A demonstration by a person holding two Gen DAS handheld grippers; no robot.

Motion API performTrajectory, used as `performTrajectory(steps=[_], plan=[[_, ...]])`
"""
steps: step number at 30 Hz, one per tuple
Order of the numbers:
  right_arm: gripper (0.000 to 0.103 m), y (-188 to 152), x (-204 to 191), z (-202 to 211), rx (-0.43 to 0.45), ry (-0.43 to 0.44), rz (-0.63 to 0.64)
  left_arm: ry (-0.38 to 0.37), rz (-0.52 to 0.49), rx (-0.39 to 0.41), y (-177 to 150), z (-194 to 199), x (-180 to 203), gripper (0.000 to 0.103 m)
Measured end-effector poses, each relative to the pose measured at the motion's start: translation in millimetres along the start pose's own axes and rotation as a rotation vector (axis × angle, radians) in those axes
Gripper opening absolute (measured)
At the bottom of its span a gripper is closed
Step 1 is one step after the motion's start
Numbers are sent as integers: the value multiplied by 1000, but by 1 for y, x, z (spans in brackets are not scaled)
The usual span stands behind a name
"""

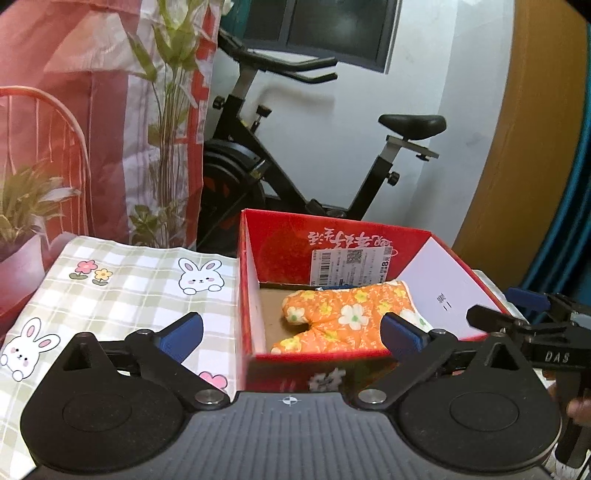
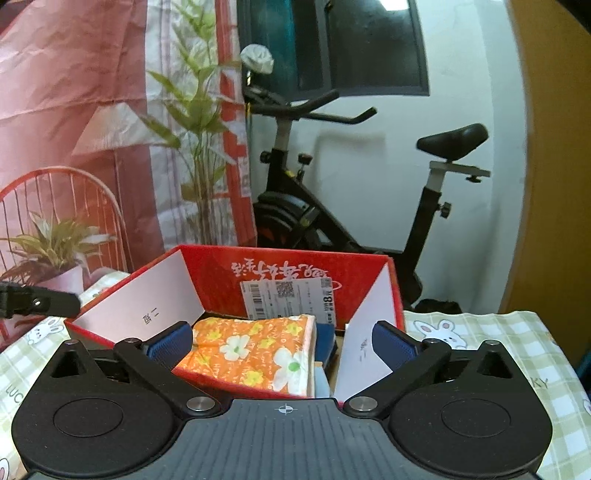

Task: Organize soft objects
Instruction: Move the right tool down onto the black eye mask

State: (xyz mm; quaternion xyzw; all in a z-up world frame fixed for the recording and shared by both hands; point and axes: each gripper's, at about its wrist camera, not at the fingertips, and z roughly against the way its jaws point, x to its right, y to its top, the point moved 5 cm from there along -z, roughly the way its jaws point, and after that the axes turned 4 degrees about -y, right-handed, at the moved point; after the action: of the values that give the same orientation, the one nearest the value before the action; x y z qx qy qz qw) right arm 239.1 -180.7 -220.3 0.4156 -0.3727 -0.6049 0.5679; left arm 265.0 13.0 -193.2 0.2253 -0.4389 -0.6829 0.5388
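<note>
- Worktop [image 1: 122, 295] under a bunny-print checked cloth carries an open red box [image 1: 251, 295]
- Orange floral oven mitt [image 1: 343, 317] lies inside the box
- Left gripper [image 1: 291, 334] and right gripper [image 2: 282, 345] both spread wide, holding nothing

**Room Beyond the Jaws**

An exercise bike [image 1: 295, 155] stood well beyond the jaws against a white wall [image 1: 454, 92], its black saddle [image 1: 413, 125] up to the right and its handlebars [image 1: 295, 68] reaching out below a dark window [image 1: 325, 26]. Left of the bike hung a red and white curtain [image 1: 74, 110], with tall green stems [image 1: 170, 110] standing in front of it. Further left, a potted plant [image 2: 55, 243] sat before a red wire chair back [image 2: 74, 184]. Under and beside the jaws, a checked cloth with rabbits and flowers [image 1: 129, 288] covered the bench. An orange-brown panel [image 2: 554, 147] rose at far right.
</note>
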Motion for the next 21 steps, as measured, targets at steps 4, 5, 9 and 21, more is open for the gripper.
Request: performTrajectory(steps=[4, 5, 9, 21], plan=[[103, -8, 0, 19, 51, -21, -12, 9, -30, 25, -13, 12, 3, 103], [103, -10, -1, 22, 52, -22, -14, 13, -40, 24, -18, 13, 5, 103], [103, -19, -6, 33, 62, 6, -23, 6, -59, 7, -32, 15, 8, 103], [103, -48, -27, 37, 22, 18, 35, 53, -38, -51, -68, 6, 3, 103]])
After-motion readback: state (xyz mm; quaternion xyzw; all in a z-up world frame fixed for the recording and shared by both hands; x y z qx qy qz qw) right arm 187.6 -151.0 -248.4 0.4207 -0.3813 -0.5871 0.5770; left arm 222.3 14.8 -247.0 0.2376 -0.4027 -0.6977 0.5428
